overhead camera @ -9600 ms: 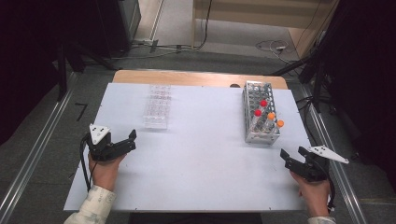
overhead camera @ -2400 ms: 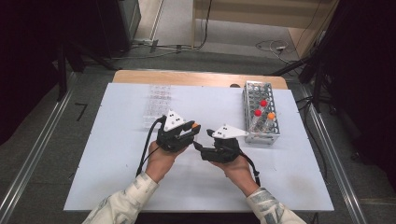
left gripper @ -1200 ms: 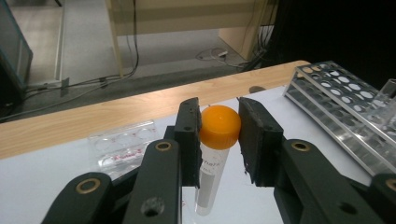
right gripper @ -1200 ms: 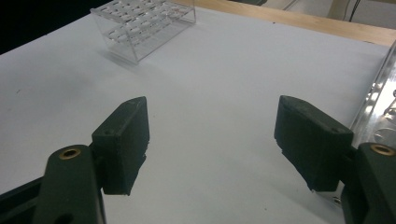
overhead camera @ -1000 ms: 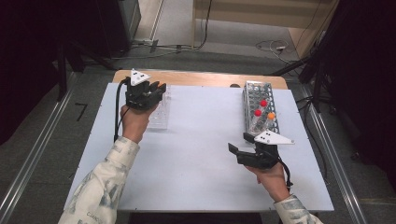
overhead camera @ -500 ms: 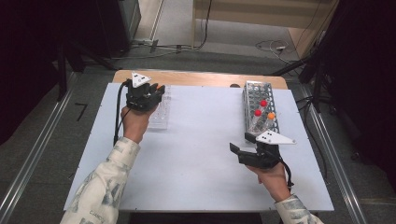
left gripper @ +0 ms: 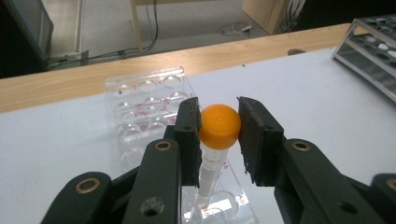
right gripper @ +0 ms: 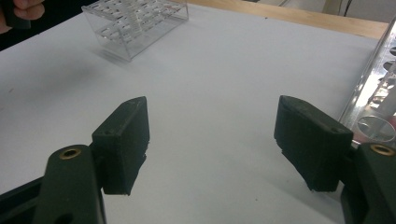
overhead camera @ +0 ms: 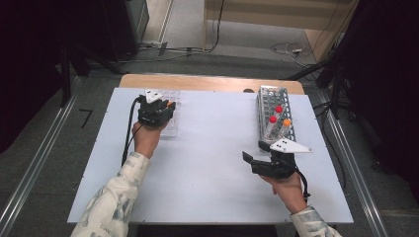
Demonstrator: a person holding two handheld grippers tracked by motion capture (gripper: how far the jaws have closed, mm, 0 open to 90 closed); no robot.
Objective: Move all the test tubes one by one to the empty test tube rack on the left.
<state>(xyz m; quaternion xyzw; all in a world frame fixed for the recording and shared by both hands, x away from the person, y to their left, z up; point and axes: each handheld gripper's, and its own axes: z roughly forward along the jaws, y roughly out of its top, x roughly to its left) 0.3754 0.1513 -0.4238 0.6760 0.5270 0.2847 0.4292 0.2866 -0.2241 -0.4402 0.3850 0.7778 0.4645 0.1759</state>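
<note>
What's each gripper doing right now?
Left gripper: shut on the orange-capped tube, over the clear rack.
Right gripper: open, holding nothing.

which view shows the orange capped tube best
The left gripper view: the orange-capped tube stands close up, its cap pinched between the left claw, its body reaching down into the clear rack. The high view gives just a small orange speck at that claw. The right gripper view has the rack far off; I can't make out the tube there.
</note>
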